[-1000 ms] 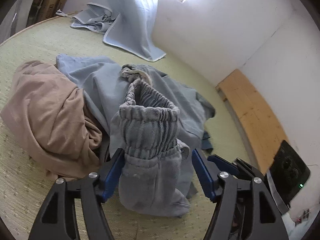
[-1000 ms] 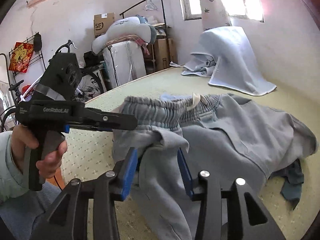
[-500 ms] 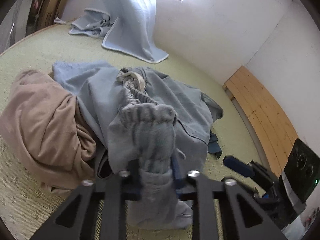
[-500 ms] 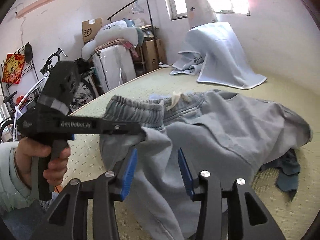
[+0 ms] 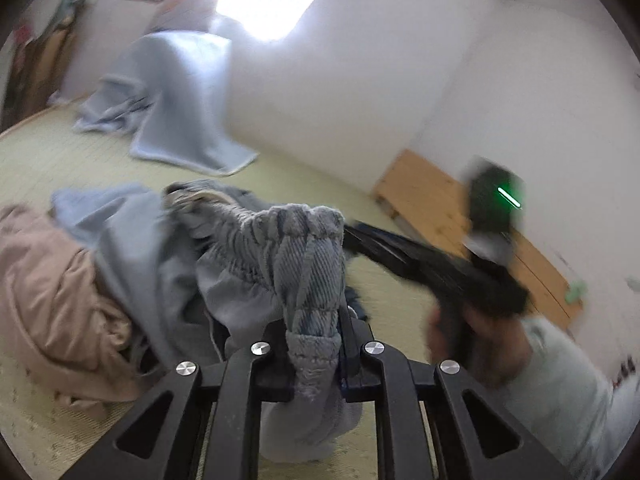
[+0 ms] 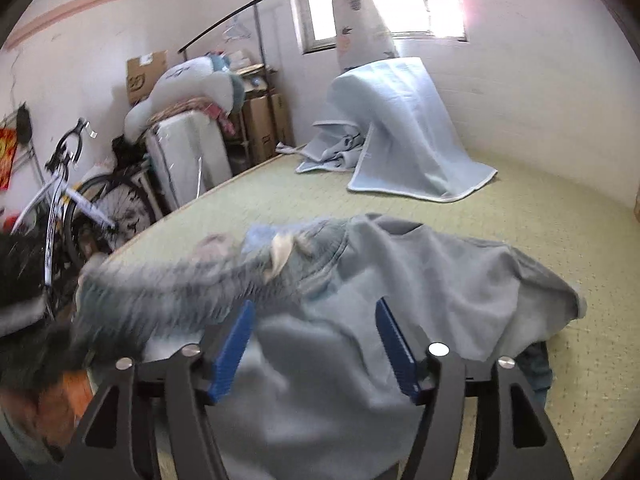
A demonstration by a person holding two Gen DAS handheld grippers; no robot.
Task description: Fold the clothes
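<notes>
Gathering the grey sweatpants [image 5: 256,264] off the green mat [image 6: 560,216], at 12 o'clock of both tools. Left gripper [image 5: 314,350] just clamped tight on the ribbed waistband [image 5: 308,256]; right gripper [image 6: 316,344] just opening, blue pads clear of cloth, holding nothing. Next, probably: regrip waistband toward 9 o'clock with right, then spread flat.

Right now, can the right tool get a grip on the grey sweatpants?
Probably yes. The right tool has just been opening, and the grey sweatpants lie draped right between its blue pads, nothing covering them. The left tool already pinches the ribbed waistband, lifting that end clear.
</notes>
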